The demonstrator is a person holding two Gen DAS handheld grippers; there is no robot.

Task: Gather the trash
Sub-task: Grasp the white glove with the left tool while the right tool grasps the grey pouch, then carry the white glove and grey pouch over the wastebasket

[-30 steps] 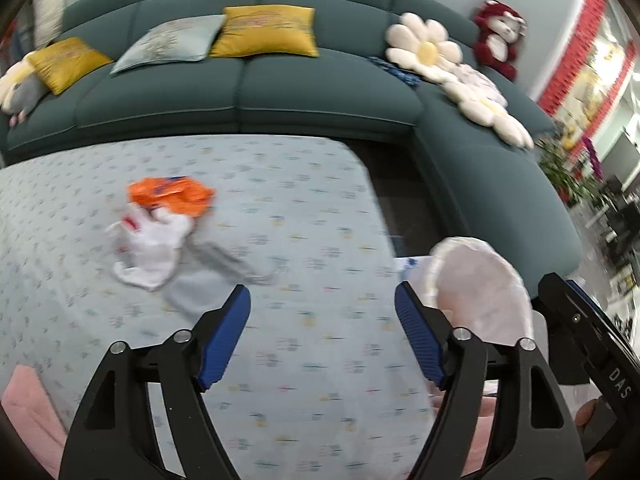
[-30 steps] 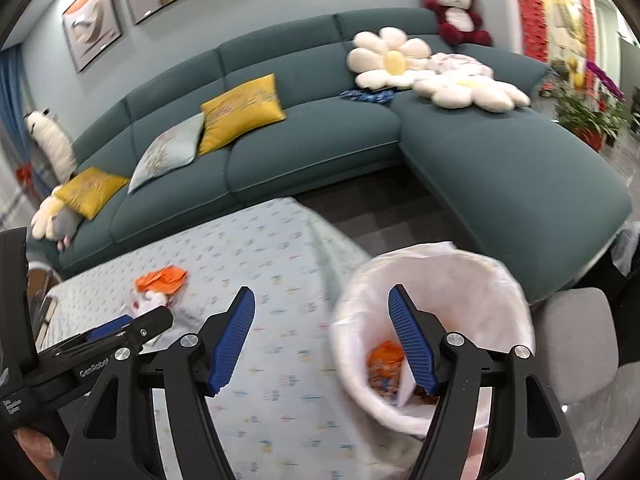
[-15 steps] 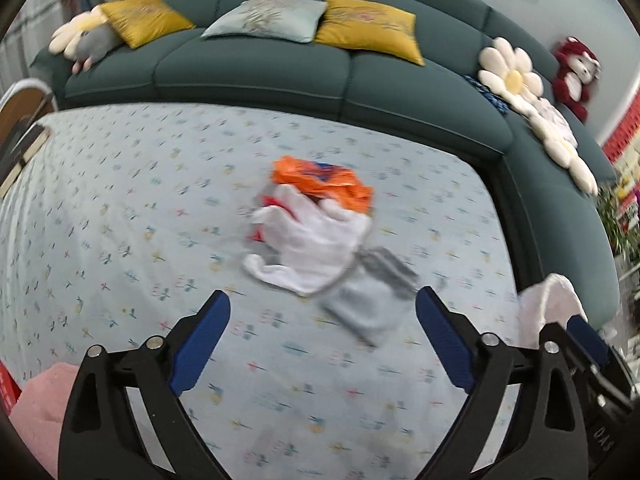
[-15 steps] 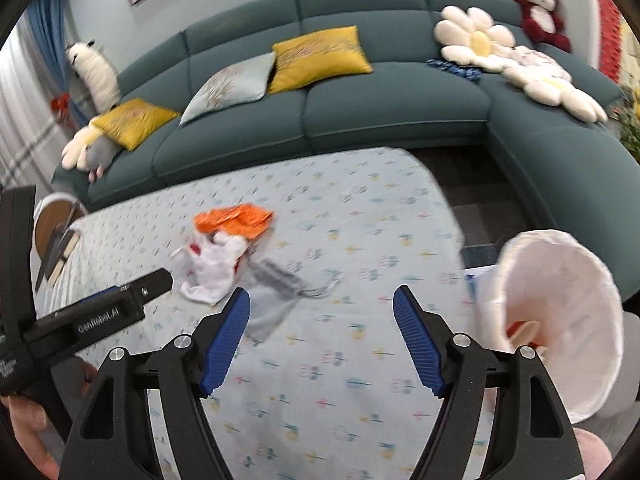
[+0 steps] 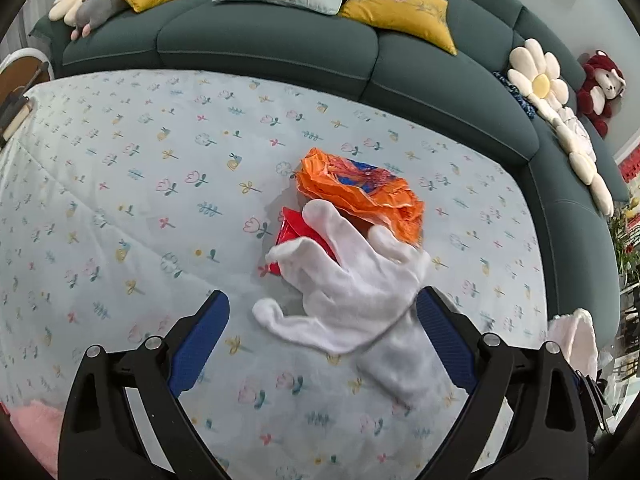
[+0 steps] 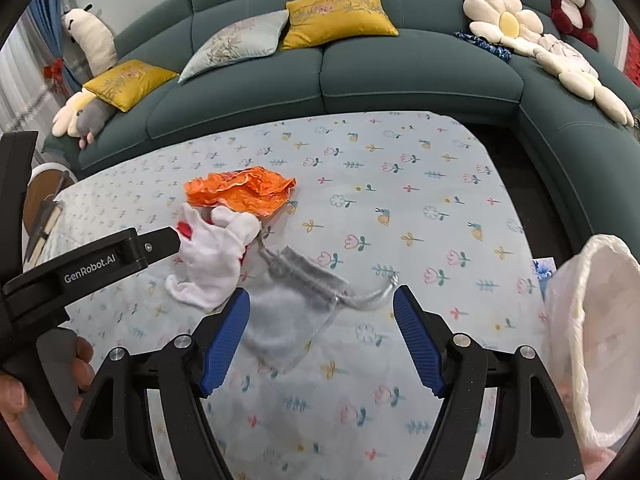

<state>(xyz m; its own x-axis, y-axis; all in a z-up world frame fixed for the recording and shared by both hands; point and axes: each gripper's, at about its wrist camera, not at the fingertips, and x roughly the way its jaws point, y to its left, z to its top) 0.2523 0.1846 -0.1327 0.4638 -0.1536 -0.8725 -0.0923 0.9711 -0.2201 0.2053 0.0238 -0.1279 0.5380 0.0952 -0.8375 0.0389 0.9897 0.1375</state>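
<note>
Four pieces of trash lie heaped mid-table on the flowered cloth (image 6: 400, 152): an orange wrapper (image 5: 360, 190), a red wrapper (image 5: 298, 236) beneath a white glove (image 5: 352, 284), and a grey pouch (image 6: 296, 304). The left gripper (image 5: 322, 336) hangs spread wide just short of the glove; the right gripper (image 6: 322, 336) is likewise spread, near the pouch. A good pick would likely bunch the glove's cuff, closing low so the fabric cannot slip. Only the right view shows the lined bin (image 6: 596, 336) at the table's right edge; only the left shows the red wrapper clearly.
</note>
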